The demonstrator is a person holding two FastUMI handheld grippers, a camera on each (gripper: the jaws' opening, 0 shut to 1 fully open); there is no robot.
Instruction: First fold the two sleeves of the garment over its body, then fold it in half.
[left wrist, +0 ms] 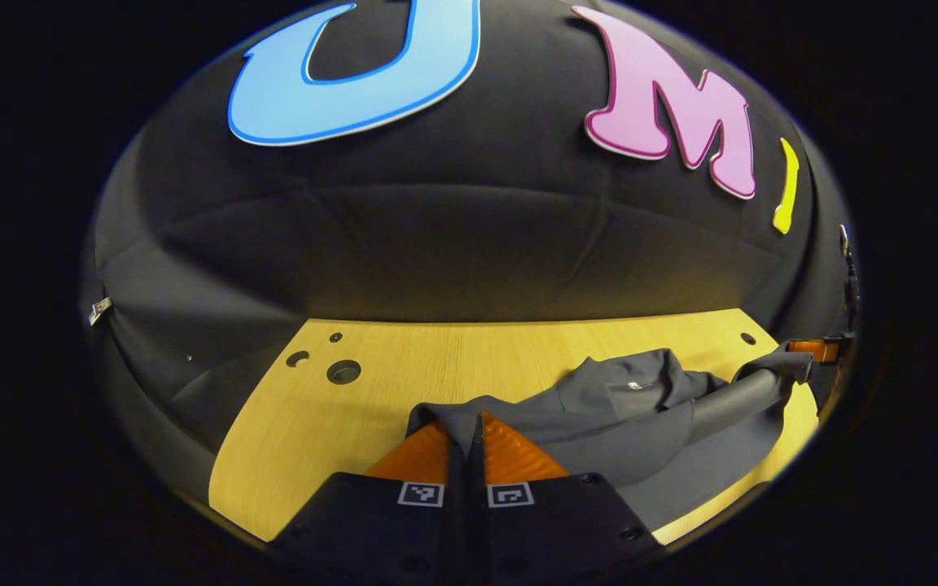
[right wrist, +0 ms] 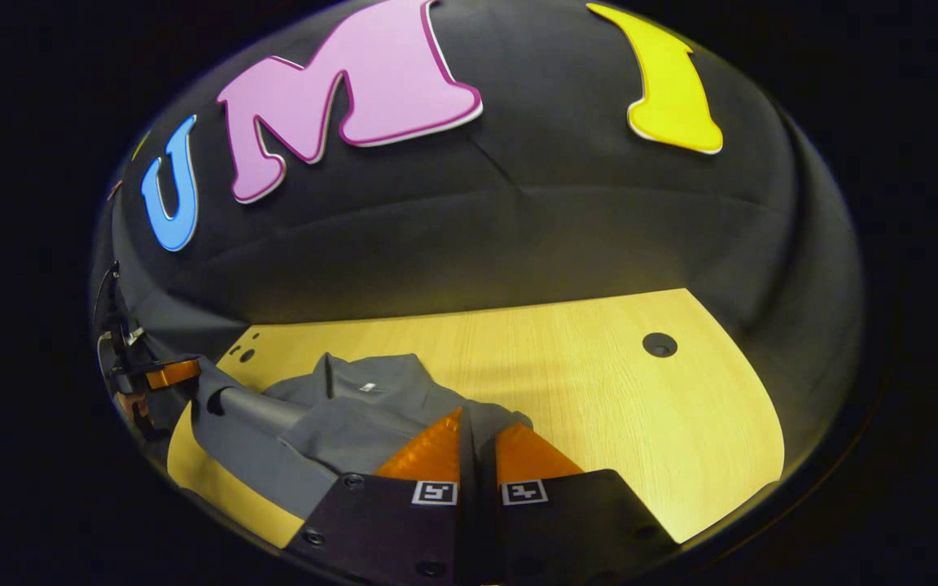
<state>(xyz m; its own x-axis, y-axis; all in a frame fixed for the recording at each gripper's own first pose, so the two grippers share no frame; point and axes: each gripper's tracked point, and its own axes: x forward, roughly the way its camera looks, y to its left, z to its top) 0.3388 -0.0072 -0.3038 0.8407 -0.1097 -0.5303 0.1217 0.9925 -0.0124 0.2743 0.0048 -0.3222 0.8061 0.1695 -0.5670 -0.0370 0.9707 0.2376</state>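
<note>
Garment: grey shirt [left wrist: 624, 423] lies on the wooden table [left wrist: 436, 358], toward the near edge; collar and a small neck label face up; cloth is bunched and part-lifted, not flat.

Left gripper [left wrist: 466, 431]: fingers pressed together with a fold of the shirt's edge pinched between them; in the right gripper view it [right wrist: 161, 374] shows far off at the left, holding a raised, rolled band of cloth.

Right gripper [right wrist: 477, 439]: fingers close together at the shirt's edge [right wrist: 404, 407]; cloth runs into the narrow gap, so it appears pinched; in the left gripper view it [left wrist: 816, 350] sits at the far right, at the end of the lifted roll.

Stage (judgement): both ends of one edge are held up off the table; likely the half-fold is in hand; whether the sleeves are already folded in cannot be told, as the body hides them.

Doing it well: keep both pinches firm; carry the two ends at the same height and pace; keep the held edge taut so it does not sag; lay it square on the opposite edge; release only once cloth rests flat.

Risk: uneven travel skews the fold; a loose sleeve may slip out.
</note>
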